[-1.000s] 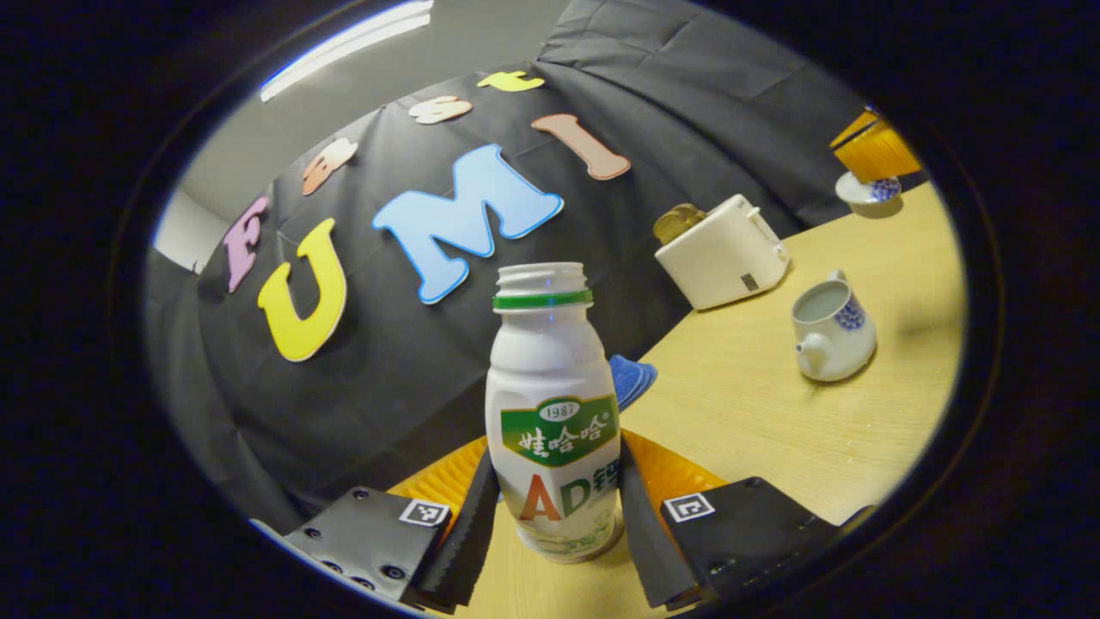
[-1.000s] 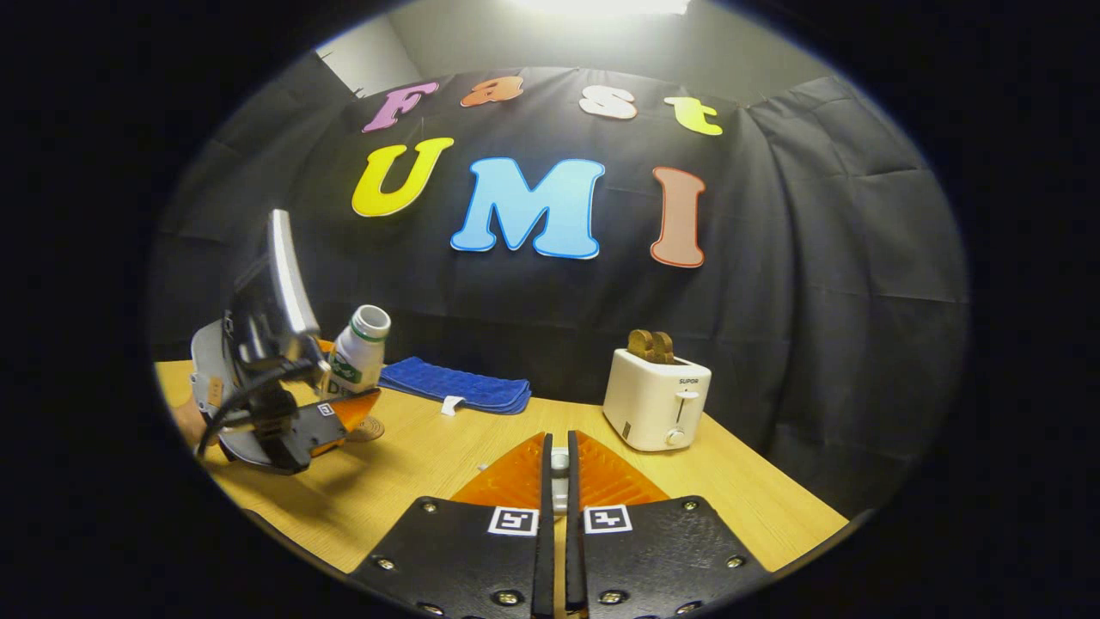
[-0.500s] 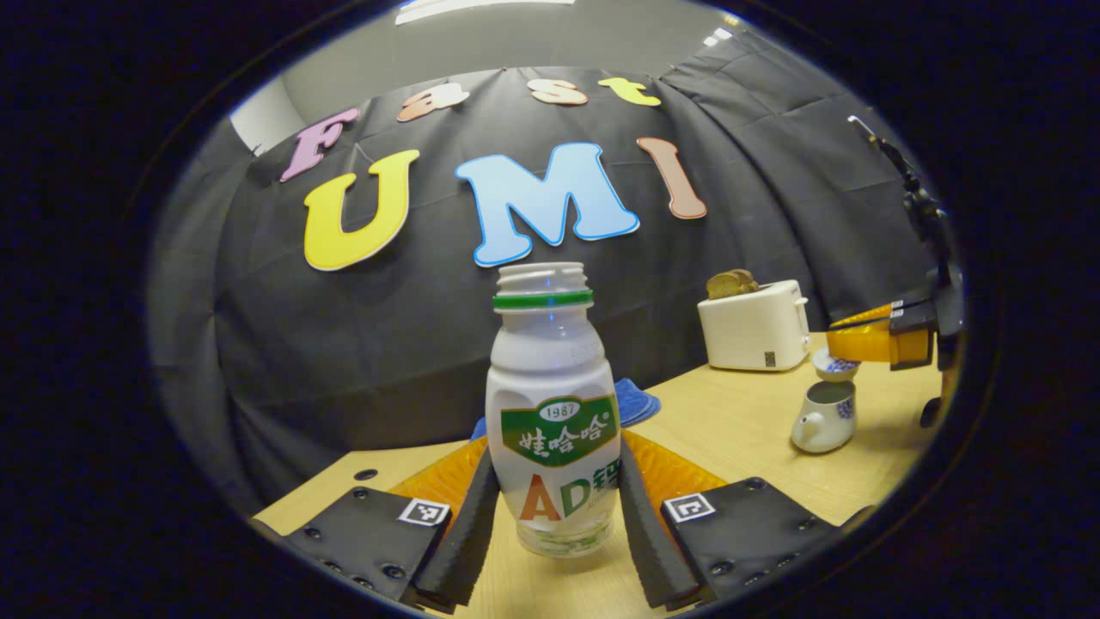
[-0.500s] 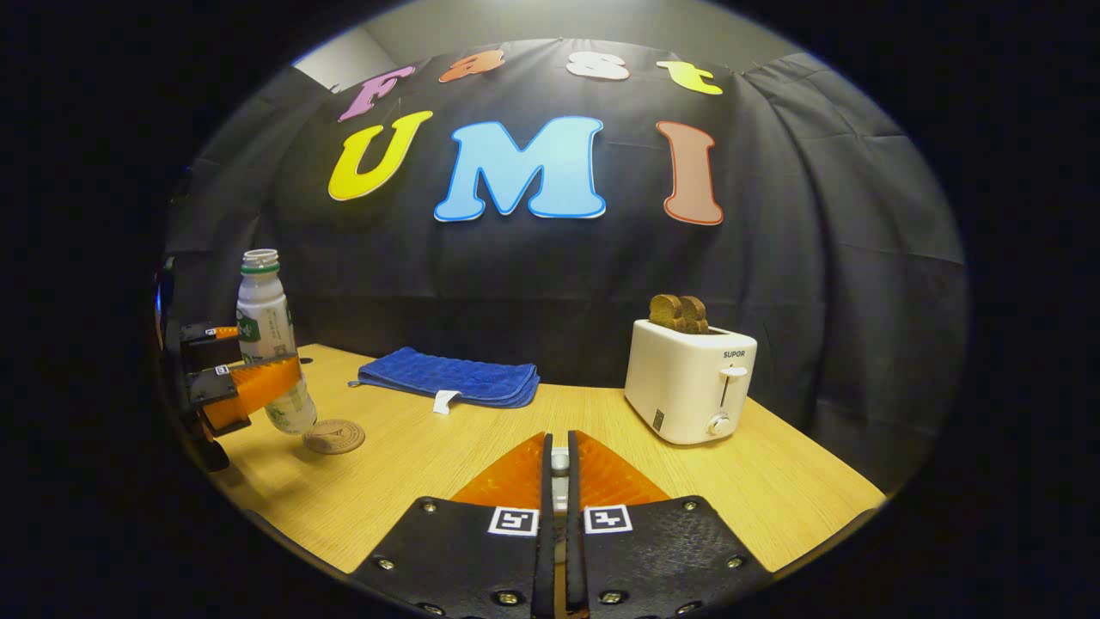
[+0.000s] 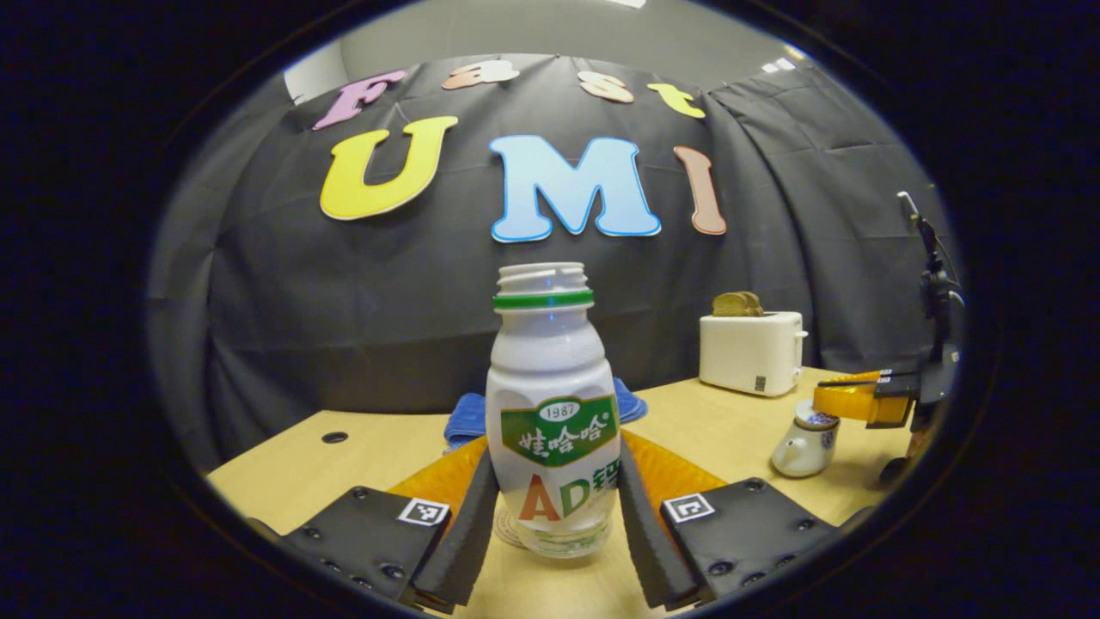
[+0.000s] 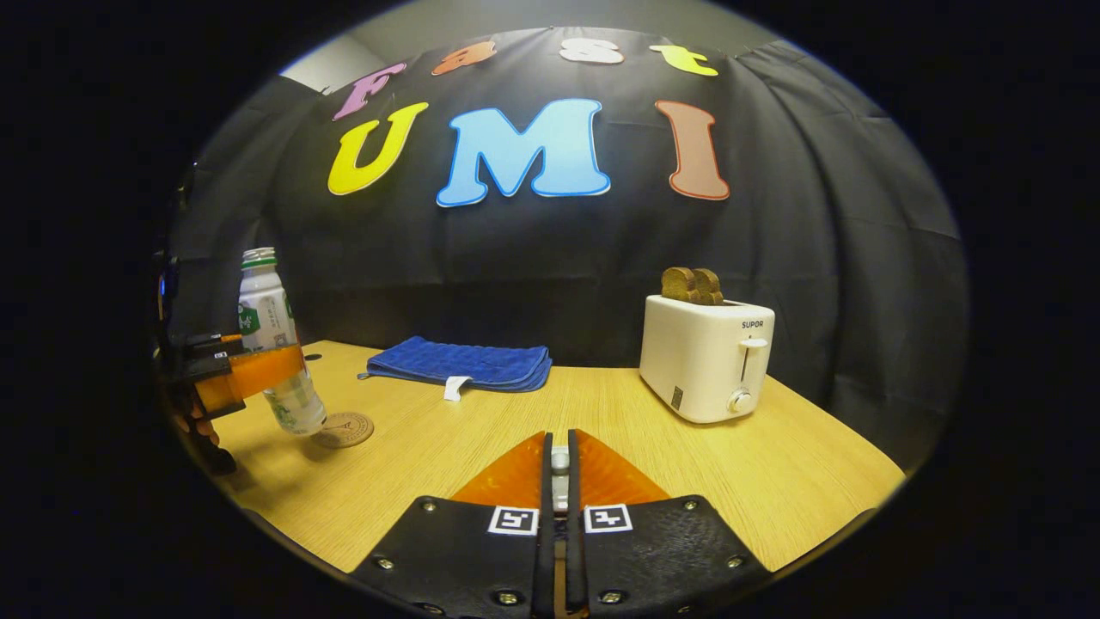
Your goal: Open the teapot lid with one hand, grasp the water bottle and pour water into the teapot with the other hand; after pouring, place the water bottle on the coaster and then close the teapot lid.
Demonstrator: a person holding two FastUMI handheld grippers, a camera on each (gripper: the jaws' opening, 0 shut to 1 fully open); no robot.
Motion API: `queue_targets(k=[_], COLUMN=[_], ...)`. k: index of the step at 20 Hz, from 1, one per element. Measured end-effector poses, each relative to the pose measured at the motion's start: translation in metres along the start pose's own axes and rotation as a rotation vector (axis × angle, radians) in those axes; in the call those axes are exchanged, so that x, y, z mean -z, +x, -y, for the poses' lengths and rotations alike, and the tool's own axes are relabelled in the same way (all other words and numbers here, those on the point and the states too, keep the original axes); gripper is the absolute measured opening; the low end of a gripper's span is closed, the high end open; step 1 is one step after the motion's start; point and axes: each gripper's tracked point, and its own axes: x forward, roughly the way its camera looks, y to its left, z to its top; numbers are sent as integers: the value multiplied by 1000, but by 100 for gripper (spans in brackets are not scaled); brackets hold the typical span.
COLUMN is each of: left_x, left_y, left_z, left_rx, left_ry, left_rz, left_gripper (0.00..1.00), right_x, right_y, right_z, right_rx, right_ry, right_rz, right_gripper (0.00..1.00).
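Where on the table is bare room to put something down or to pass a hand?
Free: the wide table strip between towel and toaster, and the near middle between coaster and the right gripper. Crowded: around the coaster, where the left gripper holds the bottle, and around the teapot, where the right gripper hangs over it.

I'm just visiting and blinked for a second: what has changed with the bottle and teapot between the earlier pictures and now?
The left hand-held gripper, still clamped on the bottle, has tipped it back upright and lowered it toward the coaster. The right hand-held gripper has brought the lid down onto the teapot, which stood open before. The toaster and cloth stayed put.
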Motion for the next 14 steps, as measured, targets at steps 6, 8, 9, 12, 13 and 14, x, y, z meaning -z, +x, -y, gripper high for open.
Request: queue_targets(k=[6, 8, 9, 12, 13, 14], left_x=[8, 11, 13, 19, 22, 22], left_y=[3, 5, 9, 22, 28, 34], left_z=[-10, -13, -13, -17, -20, -24], left_rx=[-19, -23, -21, -2, 2, 4], left_ry=[-30, -45, -60, -132, -149, -152], left_rz=[-21, -25, -34, -66, -76, -82], left_gripper=[81, 76, 71, 76, 71, 76], right_x=[7, -4, -13, -35, -38, -41], right_y=[0, -8, -11, -25, -27, -29], right_z=[2, 9, 10, 15, 16, 17], right_rx=[20, 42, 47, 63, 66, 64], right_ry=[-1, -22, -31, -24, -15, -8], right_rz=[-7, 31, 63, 148, 162, 170], right_gripper=[9, 34, 44, 57, 57, 57])
